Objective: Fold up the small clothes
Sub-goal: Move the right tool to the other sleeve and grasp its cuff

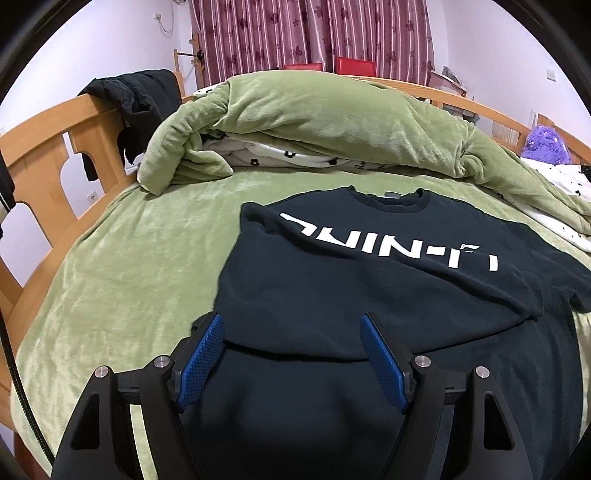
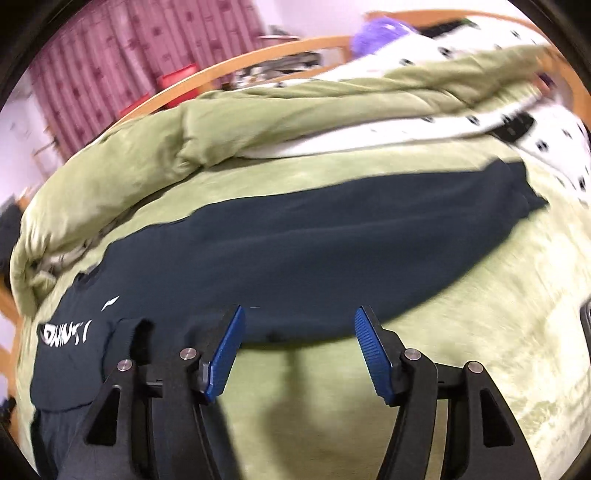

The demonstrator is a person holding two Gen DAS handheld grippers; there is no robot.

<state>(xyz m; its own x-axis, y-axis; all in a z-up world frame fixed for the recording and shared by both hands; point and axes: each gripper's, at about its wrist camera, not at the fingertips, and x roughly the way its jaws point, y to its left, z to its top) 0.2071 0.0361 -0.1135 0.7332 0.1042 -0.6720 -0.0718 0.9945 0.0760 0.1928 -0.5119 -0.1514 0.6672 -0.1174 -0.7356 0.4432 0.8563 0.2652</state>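
Surroundings, left wrist view: green blanket (image 1: 122,266) spread flat over the bed, with a bunched green duvet (image 1: 295,122) heaped across the far side, its white flower-print lining showing underneath. A wooden bed frame (image 1: 48,155) runs along the left, a black jacket (image 1: 133,99) draped over it. Maroon flowered curtains (image 1: 310,33) hang behind, and a purple plush toy (image 1: 545,142) sits at the far right.

Garment, left wrist view: dark T-shirt (image 1: 351,288) lying on the blanket, collar toward the duvet, white lettering across the chest (upside down from this side). One sleeve spreads out to the right; a fold edge crosses the cloth just beyond the fingertips.

Left gripper (image 1: 291,325): jaws spread wide, blue pads (image 1: 201,365) facing each other, nothing between them. It hovers over the near part of the shirt, the dark cloth filling the gap below.

Surroundings, right wrist view: blurred by motion. Same duvet (image 2: 258,122) piled behind, bed frame rail (image 2: 229,70) curving past it, curtains (image 2: 99,74) at upper left.

Garment, right wrist view: T-shirt (image 2: 295,251) stretching as a long dark band across the blanket (image 2: 480,332), lettering at the far left.

Right gripper (image 2: 299,321): jaws apart and empty, tips at the shirt's near edge; whether they touch it I cannot tell.
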